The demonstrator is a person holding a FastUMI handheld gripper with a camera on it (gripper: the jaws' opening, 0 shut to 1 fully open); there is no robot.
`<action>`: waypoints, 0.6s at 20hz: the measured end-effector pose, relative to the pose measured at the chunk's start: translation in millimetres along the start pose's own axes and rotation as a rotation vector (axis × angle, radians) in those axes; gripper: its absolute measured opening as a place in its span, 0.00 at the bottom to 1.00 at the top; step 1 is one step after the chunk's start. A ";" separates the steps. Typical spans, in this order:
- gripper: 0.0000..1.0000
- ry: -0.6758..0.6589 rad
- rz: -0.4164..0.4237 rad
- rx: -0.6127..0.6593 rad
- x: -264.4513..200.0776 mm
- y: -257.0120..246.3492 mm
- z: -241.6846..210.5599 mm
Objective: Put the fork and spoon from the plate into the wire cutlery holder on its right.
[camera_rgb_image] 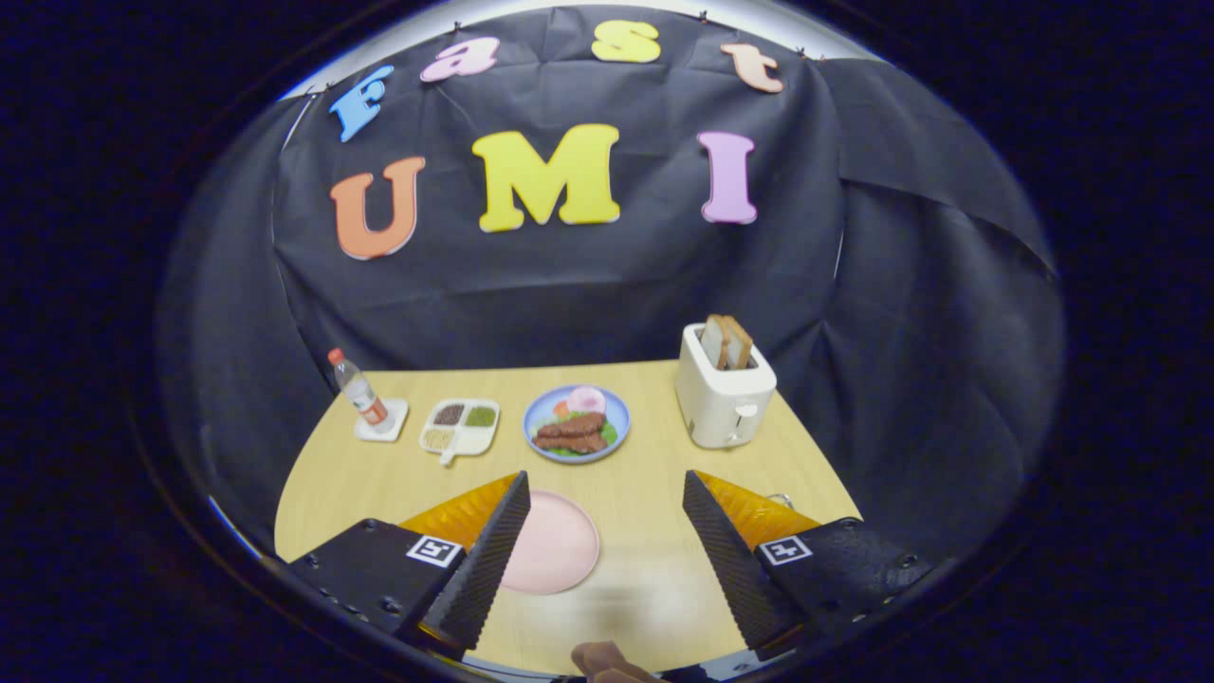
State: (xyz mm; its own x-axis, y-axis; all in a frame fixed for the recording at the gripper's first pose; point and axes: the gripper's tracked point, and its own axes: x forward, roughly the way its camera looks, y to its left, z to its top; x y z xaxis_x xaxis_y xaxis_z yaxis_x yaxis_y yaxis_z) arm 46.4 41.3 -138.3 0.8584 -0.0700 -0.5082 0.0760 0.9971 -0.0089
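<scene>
Gripper (607, 531) jaws wide, empty, above table's near edge; pink plate (555, 545) looks bare. Risk: closing on nothing, cutlery unseen.

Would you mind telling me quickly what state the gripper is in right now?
Gripper: open, holding nothing; its fingers are spread above the table, with the pink plate between them, beside the left finger.

Gripper-mounted view, high over table (654, 569), facing wall.
</scene>
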 end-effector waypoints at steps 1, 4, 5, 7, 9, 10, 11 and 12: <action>0.97 -0.052 -0.015 -0.005 -6.7 -0.7 7.8; 0.97 -0.211 -0.025 -0.044 -27.7 7.1 33.5; 0.97 -0.262 -0.010 -0.057 -40.0 10.5 42.8; 0.97 -0.338 0.021 -0.073 -60.4 22.1 56.4; 0.97 -0.370 0.030 -0.083 -73.1 28.3 60.3; 0.97 -0.384 0.037 -0.088 -79.4 32.6 62.4; 0.97 -0.411 0.039 -0.096 -88.9 35.2 68.8; 0.97 -0.438 0.040 -0.102 -96.7 36.4 75.2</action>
State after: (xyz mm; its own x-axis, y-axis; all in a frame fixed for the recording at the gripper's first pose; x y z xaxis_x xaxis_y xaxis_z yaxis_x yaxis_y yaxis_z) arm 4.3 82.1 -24.7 0.9951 -0.0159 -0.0975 0.0068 0.9957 -0.0922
